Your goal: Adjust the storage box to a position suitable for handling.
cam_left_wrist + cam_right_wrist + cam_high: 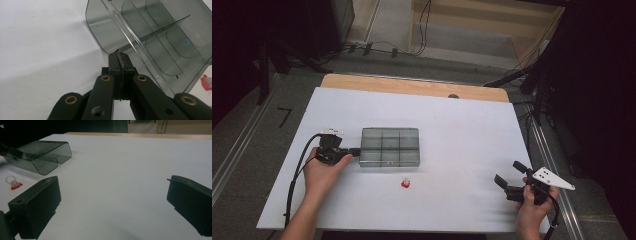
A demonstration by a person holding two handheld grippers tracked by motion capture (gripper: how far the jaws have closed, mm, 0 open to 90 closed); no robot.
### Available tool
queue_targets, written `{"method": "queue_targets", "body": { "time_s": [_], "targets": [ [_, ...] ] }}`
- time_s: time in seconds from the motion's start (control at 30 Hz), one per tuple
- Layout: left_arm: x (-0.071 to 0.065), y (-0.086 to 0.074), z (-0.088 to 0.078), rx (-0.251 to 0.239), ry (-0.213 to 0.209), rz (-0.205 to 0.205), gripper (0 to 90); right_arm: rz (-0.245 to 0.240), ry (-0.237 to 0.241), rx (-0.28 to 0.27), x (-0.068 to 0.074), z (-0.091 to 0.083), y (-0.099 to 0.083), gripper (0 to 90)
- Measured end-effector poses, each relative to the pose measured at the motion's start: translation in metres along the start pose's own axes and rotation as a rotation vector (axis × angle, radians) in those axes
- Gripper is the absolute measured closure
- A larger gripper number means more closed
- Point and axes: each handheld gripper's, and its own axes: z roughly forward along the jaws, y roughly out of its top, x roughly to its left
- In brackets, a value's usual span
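Observation:
A smoky clear plastic compartment box (389, 146) lies flat on the white tabletop (462, 125), divided into several cells. My left gripper (357, 150) is level at the box's left short end, jaws shut. In the left gripper view its tips (120, 56) touch the edge of the box (160, 37); I cannot tell whether a thin lip is pinched. A small red and white ring-shaped piece (406, 183) lies just in front of the box, also in the left gripper view (206, 82). My right gripper (508, 172) rests open at the front right, nothing between its jaws (113, 192).
The right gripper view shows the box (42, 157) and the small ring piece (13, 183) far off to its left across bare white surface. A wooden strip (412, 86) runs along the table's far edge. Cables and dark stands crowd the floor beyond.

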Motion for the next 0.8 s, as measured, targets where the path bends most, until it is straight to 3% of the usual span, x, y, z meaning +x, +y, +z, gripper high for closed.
{"method": "queue_targets", "body": {
  "time_s": [0.5,0.8],
  "targets": [
    [-0.018,0.003,0.016,-0.027,0.007,0.007,89.5,0.0,-0.007,0.012,0.0,0.002,-0.001,0.0],
    [-0.028,0.008,0.024,-0.017,0.002,0.018,89.5,0.001,-0.007,0.016,0.001,0.003,-0.001,0.0]
  ]
}}
